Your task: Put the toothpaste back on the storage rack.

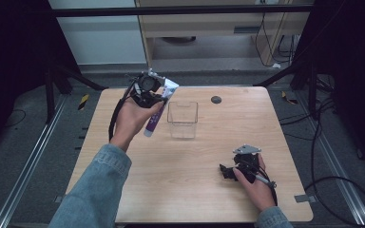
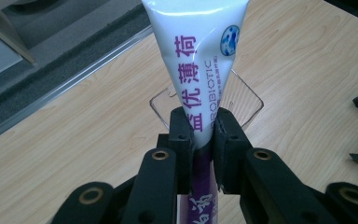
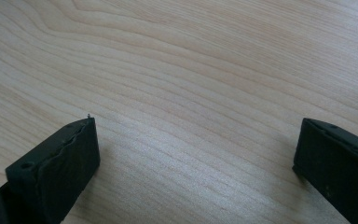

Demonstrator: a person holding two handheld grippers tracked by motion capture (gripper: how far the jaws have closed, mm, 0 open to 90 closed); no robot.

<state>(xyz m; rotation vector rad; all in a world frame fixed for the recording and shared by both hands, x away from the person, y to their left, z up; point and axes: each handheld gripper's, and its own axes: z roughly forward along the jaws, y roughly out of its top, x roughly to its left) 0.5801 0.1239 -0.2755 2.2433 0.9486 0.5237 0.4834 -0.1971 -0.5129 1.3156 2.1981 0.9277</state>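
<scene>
left hand-held gripper [image 2: 204, 135] pinching a white-and-purple toothpaste tube [image 2: 200, 60] across its middle, pads pressed on both sides. in the high view the tube [image 1: 156, 114] hangs lifted off the tabletop [image 1: 195, 190], tilted, cap end toward 7 o'clock, just beside the clear plastic box [image 1: 182, 119] at the box's 9 o'clock. right hand-held gripper [image 1: 229, 172] rests at the tabletop's 4 o'clock, jaws spread wide with bare wood between them, well apart from the box.
</scene>
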